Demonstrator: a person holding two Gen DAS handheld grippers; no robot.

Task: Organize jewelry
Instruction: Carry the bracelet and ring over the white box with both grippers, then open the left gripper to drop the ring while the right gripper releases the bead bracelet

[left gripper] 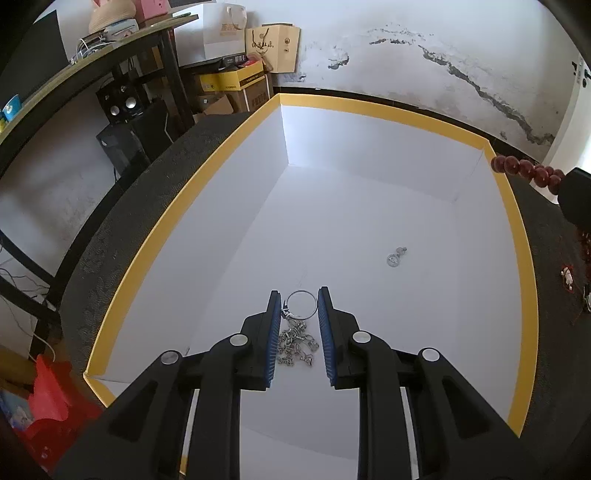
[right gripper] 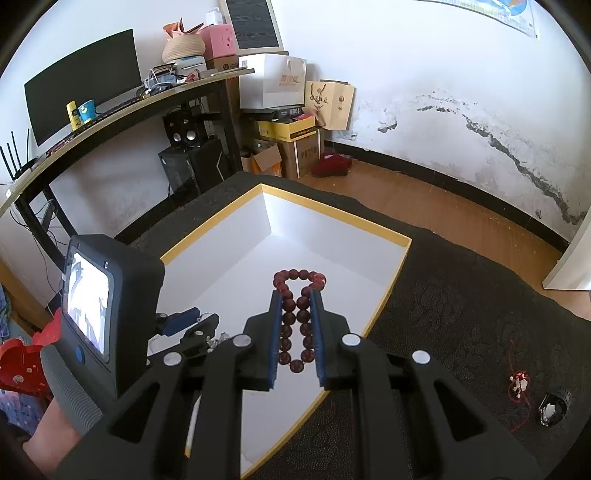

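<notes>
Dangling btwn left claw [left gripper: 299,295] pads: silver chain [left gripper: 297,341].

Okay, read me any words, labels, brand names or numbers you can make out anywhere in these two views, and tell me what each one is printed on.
None reads clearly.
White shopping bag: orange print, too blurred.
Tan paper bag: dark emblem and round seal, characters too small.
Yellow box: dark lettering, illegible.
Brown carton: faded print, illegible.
Blue cup: yellow picture, no readable words.
Wall poster: print too small.
</notes>
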